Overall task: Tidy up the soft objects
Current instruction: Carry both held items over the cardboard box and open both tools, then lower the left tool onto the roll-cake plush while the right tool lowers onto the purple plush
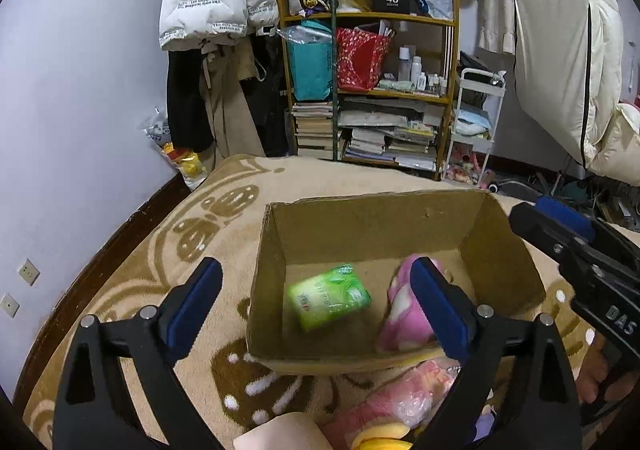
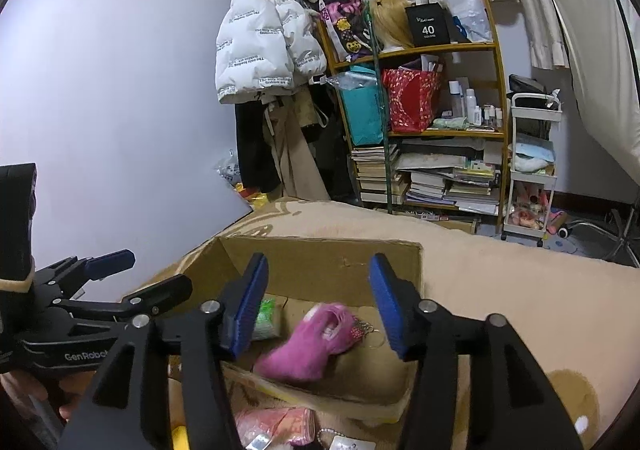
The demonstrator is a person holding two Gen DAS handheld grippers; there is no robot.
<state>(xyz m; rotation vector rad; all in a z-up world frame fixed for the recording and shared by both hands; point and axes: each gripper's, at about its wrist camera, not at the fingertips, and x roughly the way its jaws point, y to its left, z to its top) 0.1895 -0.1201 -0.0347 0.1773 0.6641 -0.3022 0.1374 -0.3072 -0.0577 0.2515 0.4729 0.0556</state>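
green pack [image 1: 329, 297] motion-blurred, pink plush [image 2: 306, 344] blurred

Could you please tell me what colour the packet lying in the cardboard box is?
The packet is bright green, clearest in the left wrist view.

Matt brown cardboard is forming the open box [image 1: 400, 226] just ahead of the left gripper [image 1: 316, 306], whose black plastic arms are carrying ribbed blue pads [image 1: 196, 302] and shiny metal rivets. Inside, a glossy green plastic-wrapped tissue pack [image 1: 330, 296] is catching light beside a fuzzy pink plush item [image 2: 308, 346]. A napped beige blanket [image 1: 180, 250] is lying under both tools, and crinkly clear plastic is wrapping a pink bundle [image 1: 404, 398] below them.
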